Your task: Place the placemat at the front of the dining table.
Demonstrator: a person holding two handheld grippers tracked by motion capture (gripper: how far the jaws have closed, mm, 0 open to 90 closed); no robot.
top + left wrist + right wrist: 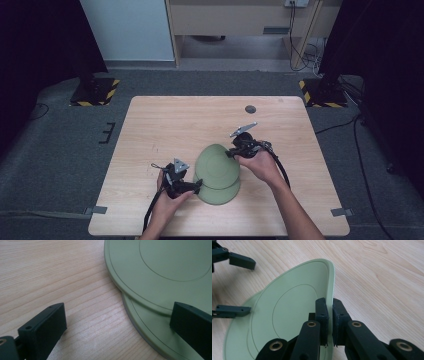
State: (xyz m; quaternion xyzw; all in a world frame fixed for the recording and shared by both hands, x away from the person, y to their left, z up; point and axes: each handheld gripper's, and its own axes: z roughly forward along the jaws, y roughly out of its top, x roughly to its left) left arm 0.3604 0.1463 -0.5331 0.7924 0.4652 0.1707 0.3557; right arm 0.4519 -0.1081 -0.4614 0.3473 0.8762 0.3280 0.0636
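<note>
R gripper [329, 325] pinches top plate [216, 166] rim at center frame, tilting it up to peel it off lower plate [220, 195]. L gripper [117, 327], jaws spread, straddles lower plate's edge, prob to steady it.

The two round pale green plates [160, 267], one tilted over the other at the middle of the frame, look like matt, smooth plastic with fine ring grooves. The light wooden table [50, 277] shows clear grain under a faint sheen. The black gripper fingers [322, 312] are matt plastic with brass-coloured metal rivets.
</note>
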